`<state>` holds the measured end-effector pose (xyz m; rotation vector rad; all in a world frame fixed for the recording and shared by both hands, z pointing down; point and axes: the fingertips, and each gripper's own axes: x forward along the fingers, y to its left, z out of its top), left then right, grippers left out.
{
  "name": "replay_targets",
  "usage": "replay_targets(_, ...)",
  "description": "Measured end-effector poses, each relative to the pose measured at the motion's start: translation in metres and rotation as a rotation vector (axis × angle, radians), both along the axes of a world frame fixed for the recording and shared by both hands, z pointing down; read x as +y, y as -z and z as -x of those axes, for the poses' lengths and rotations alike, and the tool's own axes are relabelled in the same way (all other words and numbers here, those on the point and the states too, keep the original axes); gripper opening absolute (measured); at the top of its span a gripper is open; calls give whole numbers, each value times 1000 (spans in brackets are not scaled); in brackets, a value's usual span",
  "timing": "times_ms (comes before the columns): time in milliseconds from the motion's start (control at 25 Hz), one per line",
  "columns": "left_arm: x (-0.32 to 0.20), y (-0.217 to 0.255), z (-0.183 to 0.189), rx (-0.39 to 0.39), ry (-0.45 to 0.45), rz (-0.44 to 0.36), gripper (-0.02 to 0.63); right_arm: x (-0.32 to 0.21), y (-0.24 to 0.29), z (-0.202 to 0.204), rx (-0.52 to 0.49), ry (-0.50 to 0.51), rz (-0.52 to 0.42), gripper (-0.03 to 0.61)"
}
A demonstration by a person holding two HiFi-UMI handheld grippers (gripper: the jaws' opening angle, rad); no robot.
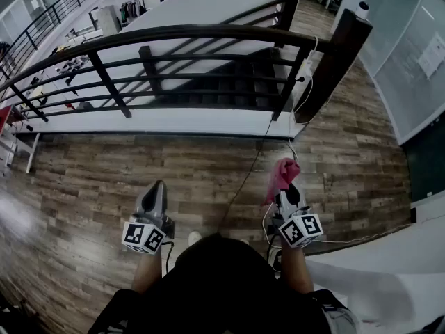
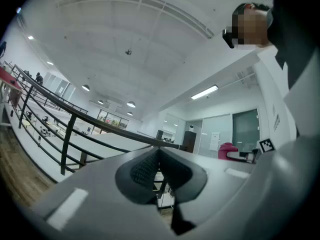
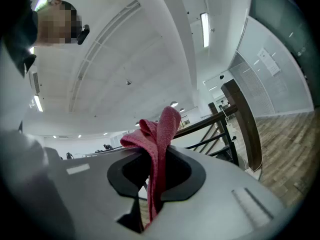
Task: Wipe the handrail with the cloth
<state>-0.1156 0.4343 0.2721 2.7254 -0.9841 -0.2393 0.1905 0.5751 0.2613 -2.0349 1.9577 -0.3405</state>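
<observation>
A dark wooden handrail (image 1: 181, 33) tops a black metal railing across the upper part of the head view, ending at a dark post (image 1: 334, 65). My right gripper (image 1: 286, 185) is shut on a pink-red cloth (image 1: 281, 175), held above the wood floor well short of the railing. In the right gripper view the cloth (image 3: 157, 149) sticks up between the jaws, with the handrail (image 3: 210, 121) and post (image 3: 245, 129) beyond. My left gripper (image 1: 154, 193) is shut with nothing in it, and in the left gripper view it (image 2: 159, 154) points up toward the handrail (image 2: 85, 116).
A thin white cable (image 1: 300, 92) hangs from the post and a dark cable (image 1: 243, 186) trails across the wood floor (image 1: 104, 179). A white ledge (image 1: 379, 270) lies at lower right. Glass partitions (image 1: 410, 47) stand at the right. A stairwell drops behind the railing.
</observation>
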Motion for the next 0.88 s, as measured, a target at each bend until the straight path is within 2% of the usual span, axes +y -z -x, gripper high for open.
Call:
replay_targets(520,-27,18,6,13,-3,-77,0,-40,14,29,56,64,-11,48)
replay_targets(720,-30,21,27,48,17,-71,0,-61,23,51,53,99,-44,51)
replay_targets(880,-31,12,55,44,28,-41,0,-78,25,72,45,99,-54,51)
